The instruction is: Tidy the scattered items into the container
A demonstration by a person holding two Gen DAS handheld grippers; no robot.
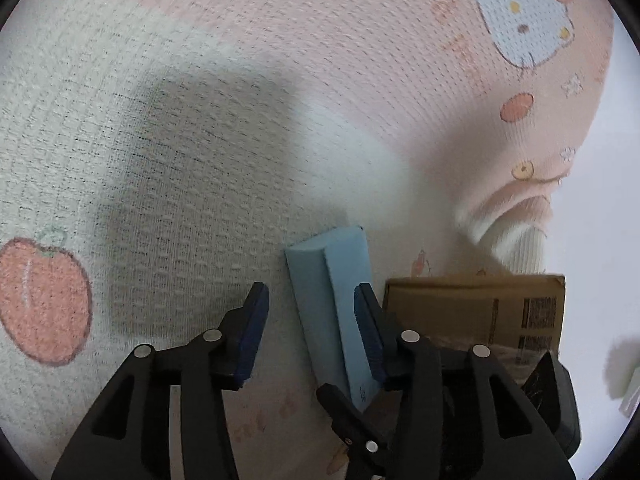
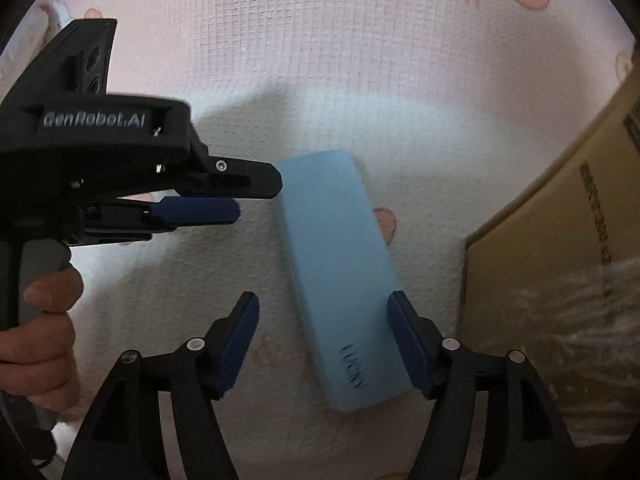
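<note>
A light blue box [image 2: 340, 276] lies flat on the peach-print blanket [image 2: 360, 80], cardboard carton [image 2: 560, 240] at its 3 o'clock. The right gripper [image 2: 324, 336] straddles its near end, jaws wide, pads apart from it. At 9 o'clock, the left gripper [image 1: 312, 320] stands wide, empty.

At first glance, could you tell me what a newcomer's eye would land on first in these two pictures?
The light blue box stands out, lying on the peach-print blanket between the open fingers of the right gripper. Beside it, at the right edge, is the cardboard box. The left gripper, held in a hand, reaches in from the left, apart from the blue box.
</note>
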